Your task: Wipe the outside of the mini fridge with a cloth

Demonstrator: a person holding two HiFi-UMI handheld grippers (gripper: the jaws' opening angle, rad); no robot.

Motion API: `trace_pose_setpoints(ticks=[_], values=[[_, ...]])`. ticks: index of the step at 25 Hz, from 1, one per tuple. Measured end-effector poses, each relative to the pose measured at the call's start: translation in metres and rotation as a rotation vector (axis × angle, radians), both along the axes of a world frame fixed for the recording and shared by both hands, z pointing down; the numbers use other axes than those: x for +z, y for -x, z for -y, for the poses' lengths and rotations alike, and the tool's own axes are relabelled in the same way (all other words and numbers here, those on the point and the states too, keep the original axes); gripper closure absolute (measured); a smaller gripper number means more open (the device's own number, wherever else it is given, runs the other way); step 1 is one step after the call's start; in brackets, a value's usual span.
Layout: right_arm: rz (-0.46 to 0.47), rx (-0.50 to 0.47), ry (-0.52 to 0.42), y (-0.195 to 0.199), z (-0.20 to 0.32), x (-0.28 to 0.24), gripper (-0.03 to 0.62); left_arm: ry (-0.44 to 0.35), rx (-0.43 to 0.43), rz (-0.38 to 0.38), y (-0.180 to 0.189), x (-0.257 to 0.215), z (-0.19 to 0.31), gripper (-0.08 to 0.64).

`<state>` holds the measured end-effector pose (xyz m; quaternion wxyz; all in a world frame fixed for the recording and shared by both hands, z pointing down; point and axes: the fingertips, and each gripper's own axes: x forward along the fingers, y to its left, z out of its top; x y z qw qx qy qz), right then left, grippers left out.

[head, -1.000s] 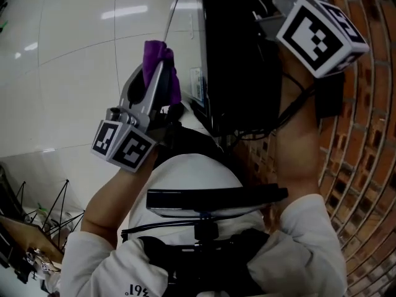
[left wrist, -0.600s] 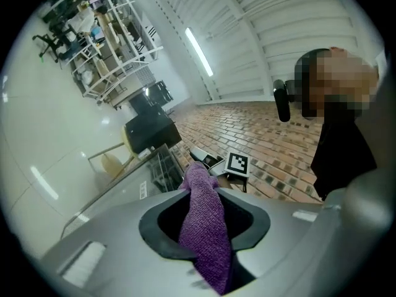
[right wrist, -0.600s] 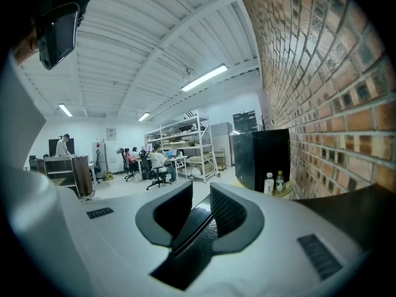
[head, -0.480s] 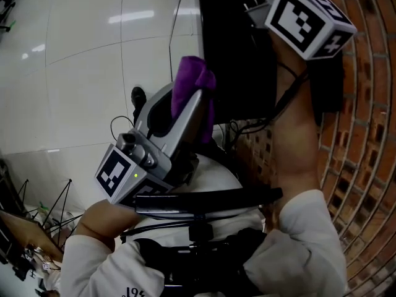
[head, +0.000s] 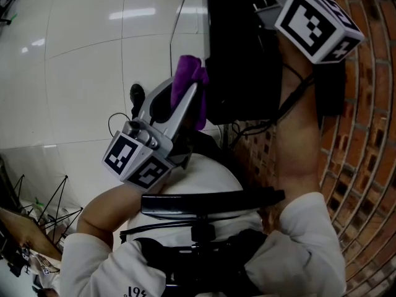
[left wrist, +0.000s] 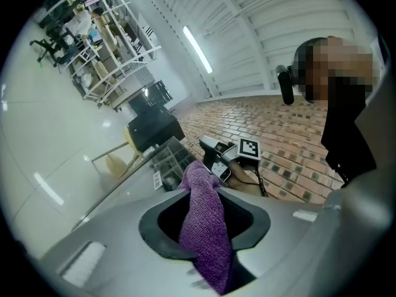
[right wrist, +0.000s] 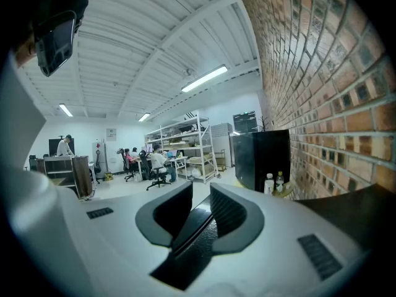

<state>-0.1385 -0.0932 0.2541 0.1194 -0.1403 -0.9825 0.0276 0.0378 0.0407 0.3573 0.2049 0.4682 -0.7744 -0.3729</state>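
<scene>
Room: a white tiled floor [head: 80, 73] on the left, a brick wall [head: 365, 135] on the right, and a white ceiling with strip lights in the gripper views.
Fridge: the black fridge [head: 238, 73] stands at the top centre of the head view, against the brick wall.
Left gripper: the left gripper [head: 179, 91] is held out beside the fridge's left face, its jaws clamped on the cloth.
Cloth: the purple cloth [left wrist: 204, 221] runs up between the pads and bunches above the fingertips. In the head view it lies just beside the fridge's left edge; contact cannot be told.
Right gripper: the right gripper [right wrist: 199, 197] is up at the fridge's top right, its marker cube [head: 318, 23] facing the head camera. Its jaws are closed on a thin black panel [right wrist: 192, 240] that runs edge-on between them. Whether this panel is part of the fridge cannot be told.
Background: metal shelves [right wrist: 185, 141], seated people [right wrist: 154, 163], and two bottles [right wrist: 272, 183] by the wall.
</scene>
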Motion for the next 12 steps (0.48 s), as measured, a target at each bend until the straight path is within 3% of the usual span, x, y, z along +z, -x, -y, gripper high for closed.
trace_pose_setpoints(ticks=[6,12], values=[[0.002,-0.001,0.004,0.000,0.001,0.001,0.512,-0.010,-0.006,-0.007,0.002,0.041,0.004,0.463],[0.000,0.003,0.000,0.000,0.001,0.000,0.512,0.032,-0.018,-0.020,0.000,0.080,0.004,0.463]])
